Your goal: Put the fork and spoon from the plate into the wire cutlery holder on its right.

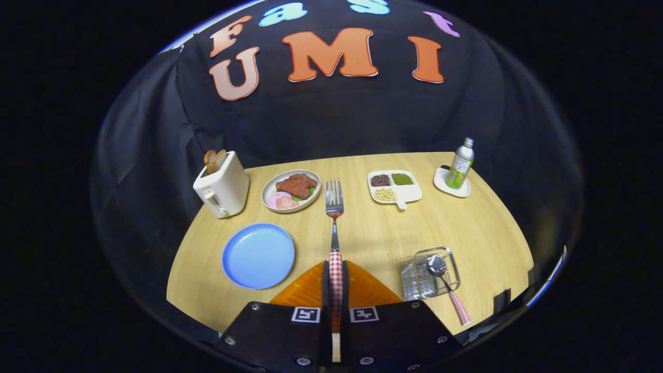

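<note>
My gripper (pixel 335 282) is shut on the red-checked handle of the fork (pixel 334 207). The fork points straight ahead, tines out beyond the fingers, held above the wooden table. To the left of the fingers lies the blue plate (pixel 258 255) with nothing on it. To the right of the fingers stands the wire cutlery holder (pixel 430 273). The spoon (pixel 446 287) rests in it, bowl inside and its red-checked handle sticking out toward me over the holder's near side.
Along the table's far side stand a white toaster (pixel 222 185) with bread, a plate of meat (pixel 291 190), a divided dish of beans (pixel 393 186) and a green bottle (pixel 460 163) on a saucer. The table's near edge runs close behind the holder.
</note>
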Tool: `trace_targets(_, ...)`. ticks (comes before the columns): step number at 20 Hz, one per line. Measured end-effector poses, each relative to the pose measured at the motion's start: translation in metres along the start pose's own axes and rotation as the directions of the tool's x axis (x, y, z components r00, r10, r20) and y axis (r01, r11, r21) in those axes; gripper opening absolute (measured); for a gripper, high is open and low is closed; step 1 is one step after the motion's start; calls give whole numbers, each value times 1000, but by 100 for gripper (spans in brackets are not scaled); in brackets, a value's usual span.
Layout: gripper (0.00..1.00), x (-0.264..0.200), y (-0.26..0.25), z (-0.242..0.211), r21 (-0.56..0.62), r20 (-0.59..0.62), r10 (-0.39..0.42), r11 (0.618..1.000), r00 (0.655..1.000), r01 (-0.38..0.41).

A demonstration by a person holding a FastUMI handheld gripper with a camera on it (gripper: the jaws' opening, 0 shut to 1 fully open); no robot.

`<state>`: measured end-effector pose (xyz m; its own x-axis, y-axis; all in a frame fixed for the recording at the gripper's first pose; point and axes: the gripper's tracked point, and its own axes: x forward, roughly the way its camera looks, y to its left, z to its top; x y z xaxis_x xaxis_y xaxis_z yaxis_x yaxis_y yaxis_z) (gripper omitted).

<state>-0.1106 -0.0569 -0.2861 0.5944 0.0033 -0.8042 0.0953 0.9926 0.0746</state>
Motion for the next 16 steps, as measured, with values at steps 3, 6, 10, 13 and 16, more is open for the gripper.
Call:
trace_targets(3, 6, -9, -35, -11, 4, -58, -35, 999, 998, 35)
trace_targets(6, 6, -19, -62, -15, 21, -123, -62, 998, 990, 65)
trace_targets(10, 6, -25, -83, -27, 18, -230, -56, 998, 972, 61)
trace_targets(13, 6, -25, -93, -39, 29, -334, -49, 998, 941, 62)
trace_targets(16, 6, -23, -105, -49, 3, -429, -58, 998, 902, 66)
